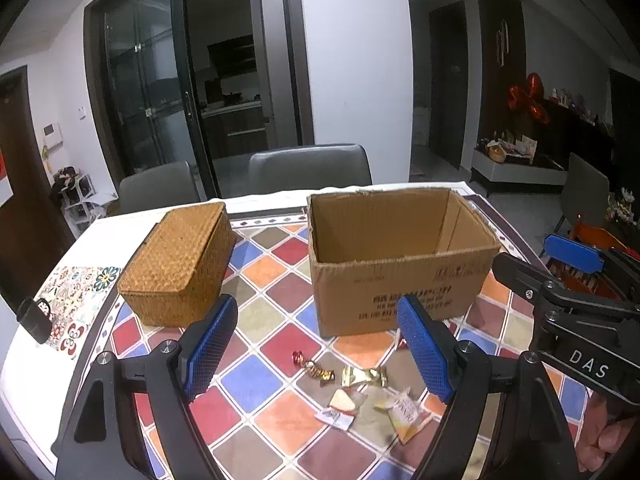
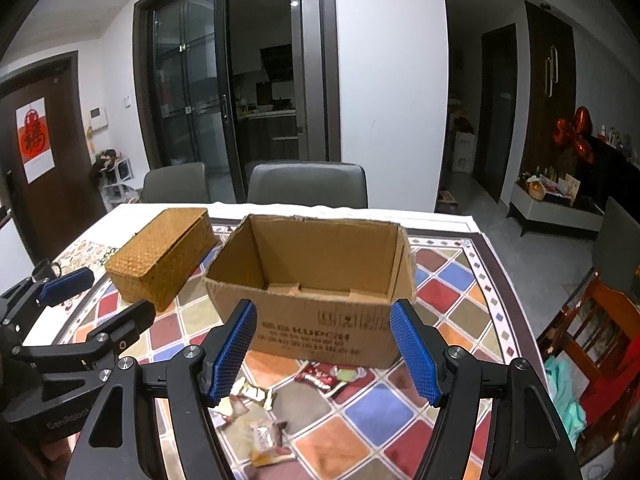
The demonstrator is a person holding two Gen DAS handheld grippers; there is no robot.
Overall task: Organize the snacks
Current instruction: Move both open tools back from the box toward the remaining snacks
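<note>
the snack wrappers [image 1: 362, 390] lie scattered on the checked tablecloth [image 1: 276, 312], just below and ahead of both tools, on the near side of the one open cardboard box [image 1: 396, 248]; one lidded woven basket [image 1: 180, 264] sits to its left; left gripper [image 1: 316, 354] and right gripper [image 2: 324, 350] both gape wide, holding nothing; perhaps six or seven packets, blur hides some; neither hand looks clearly nearer.

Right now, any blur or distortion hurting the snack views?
Left wrist view: heavy fisheye bowing, dark corners, but the snack wrappers read sharp. Right wrist view: same bowing; nearest wrappers smeared, cardboard box print soft.
</note>
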